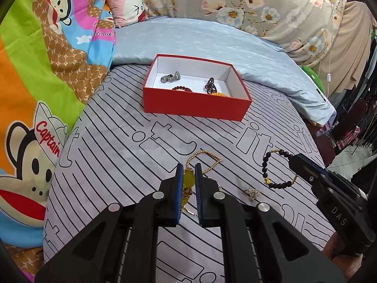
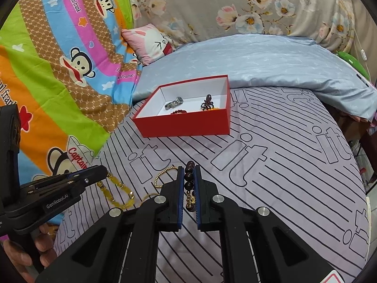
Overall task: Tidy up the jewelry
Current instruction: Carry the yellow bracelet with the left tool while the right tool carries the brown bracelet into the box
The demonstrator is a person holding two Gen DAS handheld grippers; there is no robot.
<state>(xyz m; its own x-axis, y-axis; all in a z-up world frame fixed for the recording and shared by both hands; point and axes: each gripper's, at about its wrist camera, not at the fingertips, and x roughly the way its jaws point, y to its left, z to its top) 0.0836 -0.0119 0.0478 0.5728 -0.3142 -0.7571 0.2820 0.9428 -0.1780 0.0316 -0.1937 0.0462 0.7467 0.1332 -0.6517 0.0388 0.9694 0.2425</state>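
A red box (image 1: pixel 195 106) with a white inside stands on the striped bed sheet; it also shows in the right wrist view (image 2: pixel 188 123). Inside lie a silver piece (image 1: pixel 170 77), a dark red bead bracelet (image 1: pixel 182 89), a dark purple piece (image 1: pixel 210 85) and an orange one. My left gripper (image 1: pixel 189 168) is shut on a yellow bead bracelet (image 1: pixel 188 179), beside a gold bead chain (image 1: pixel 209 156). My right gripper (image 2: pixel 189 171) is shut on a dark bead bracelet (image 2: pixel 189 179), which also shows in the left wrist view (image 1: pixel 271 165). A small gold ring (image 1: pixel 252 193) lies between them.
A light blue quilt (image 1: pixel 212 40) lies folded behind the box. A colourful monkey-print blanket (image 1: pixel 35 70) covers the left side. A pink pillow (image 1: pixel 126 3) and a floral cloth (image 1: pixel 259 2) are at the back. The bed's edge drops off at the right (image 1: pixel 329 155).
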